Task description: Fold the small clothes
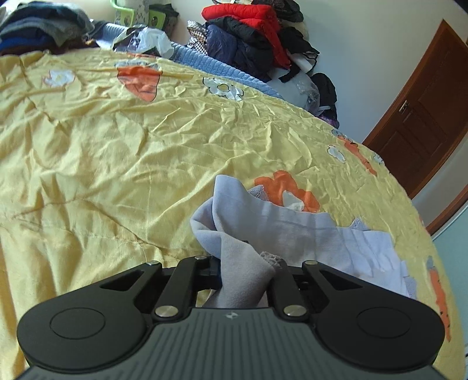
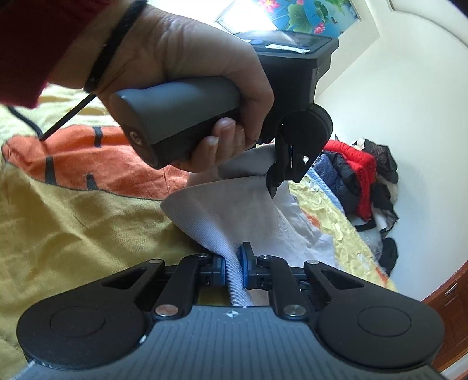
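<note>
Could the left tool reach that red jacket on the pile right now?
Probably not. The left tool is shut on the grey garment, and the red jacket lies far across the yellow bedspread.

A dark red sleeve (image 2: pixel 20 49) is showing at the upper left of the right wrist view, with a black cord bracelet (image 2: pixel 114 43) circling the wrist beside it. The hand (image 2: pixel 187 67) is wearing no glove, and a thin black strap (image 2: pixel 67 117) is trailing from the bracelet toward the left edge.
</note>
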